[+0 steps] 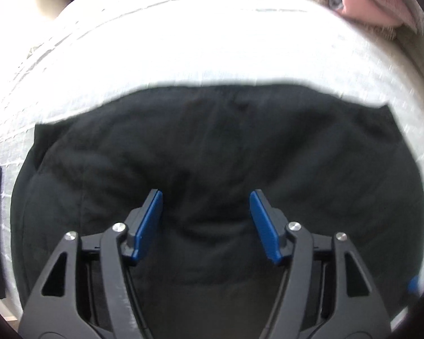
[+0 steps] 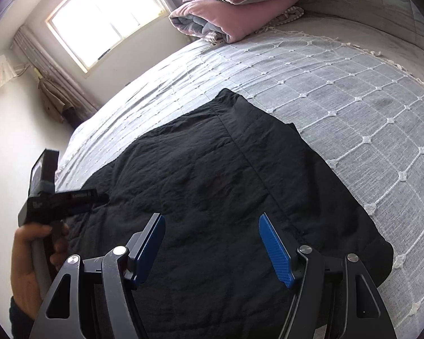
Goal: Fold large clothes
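Left wrist view shows my left tongs [image 1: 206,220] open above the black garment [image 1: 212,141], which lies flat on the bed [image 1: 183,42], and my right tongs [image 2: 212,243] hang open over it too.

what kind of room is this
Most likely a bedroom: a bed with a grey quilted bedspread, folded pink bedding stacked at its far end, and a curtained window. A black garment lies spread on the bed.
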`<state>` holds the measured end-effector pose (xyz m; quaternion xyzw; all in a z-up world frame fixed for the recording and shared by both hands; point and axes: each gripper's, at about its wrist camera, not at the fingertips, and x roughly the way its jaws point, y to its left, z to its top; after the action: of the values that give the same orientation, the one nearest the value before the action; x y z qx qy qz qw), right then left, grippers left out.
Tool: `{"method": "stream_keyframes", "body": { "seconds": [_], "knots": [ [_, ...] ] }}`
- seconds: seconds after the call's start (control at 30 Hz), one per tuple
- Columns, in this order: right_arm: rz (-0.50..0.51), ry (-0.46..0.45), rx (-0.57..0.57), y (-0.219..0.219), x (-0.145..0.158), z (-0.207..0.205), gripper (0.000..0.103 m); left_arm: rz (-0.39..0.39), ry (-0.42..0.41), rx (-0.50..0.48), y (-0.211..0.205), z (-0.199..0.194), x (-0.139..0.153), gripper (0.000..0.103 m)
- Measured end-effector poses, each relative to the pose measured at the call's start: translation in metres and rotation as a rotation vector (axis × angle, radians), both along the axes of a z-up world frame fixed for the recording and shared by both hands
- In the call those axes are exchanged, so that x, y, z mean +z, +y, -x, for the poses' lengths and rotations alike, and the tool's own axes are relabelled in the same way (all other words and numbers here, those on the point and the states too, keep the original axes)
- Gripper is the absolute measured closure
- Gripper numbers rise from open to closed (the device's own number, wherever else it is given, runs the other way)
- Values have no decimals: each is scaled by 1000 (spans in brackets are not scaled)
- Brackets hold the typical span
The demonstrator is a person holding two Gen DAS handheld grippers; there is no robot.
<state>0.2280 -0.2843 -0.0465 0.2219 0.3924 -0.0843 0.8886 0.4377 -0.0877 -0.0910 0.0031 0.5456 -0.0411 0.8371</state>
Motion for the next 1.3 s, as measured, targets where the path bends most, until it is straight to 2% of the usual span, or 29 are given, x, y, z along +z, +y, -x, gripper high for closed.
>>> {"method": "stream_keyframes", "body": {
  "seconds": [0.1, 0.2, 0.27, 0.37, 0.53, 0.6, 0.77, 0.93, 1.0, 1.07, 1.13, 1.2, 1.3],
  "knots": [
    [3, -1, 11, 3, 1, -1, 33, -7, -16, 33, -2, -20, 3, 37],
    [11, 8, 16, 5, 0, -3, 33, 27, 79, 65, 4, -41, -25, 37],
    [11, 10, 18, 4, 0, -3, 33, 41, 53, 75, 6, -43, -36, 37],
    [13, 6, 19, 4, 0, -2, 33, -21, 21, 50, -4, -39, -38, 36],
    [10, 11, 17, 4, -1, -4, 33, 41, 35, 85, 3, -34, -24, 36],
    [3, 9, 12, 3, -1, -4, 33, 54, 2, 75, 11, -18, -10, 36],
    [-11, 2, 0, -1, 0, -2, 33, 60, -69, -72, 11, 63, 16, 36],
    [-27, 3, -9, -5, -2, -2, 33, 47, -48, -203, 19, 139, 15, 36],
    [-29, 4, -10, -5, -2, -1, 33, 37, -49, -195, 27, 156, 7, 36],
    [-31, 1, -11, -4, -1, -1, 33, -9, -42, -173, 24, 173, -9, 36],
    [-34, -2, -13, -4, -2, 0, 32, -49, -108, -141, 22, 180, -21, 24],
    [-33, 7, -9, -2, -4, 0, 32, -32, -95, -96, 24, 181, -20, 24],
    [-24, 21, -8, -3, -7, -1, 32, 13, -57, -59, 33, 177, -8, 30]
  ]
}}
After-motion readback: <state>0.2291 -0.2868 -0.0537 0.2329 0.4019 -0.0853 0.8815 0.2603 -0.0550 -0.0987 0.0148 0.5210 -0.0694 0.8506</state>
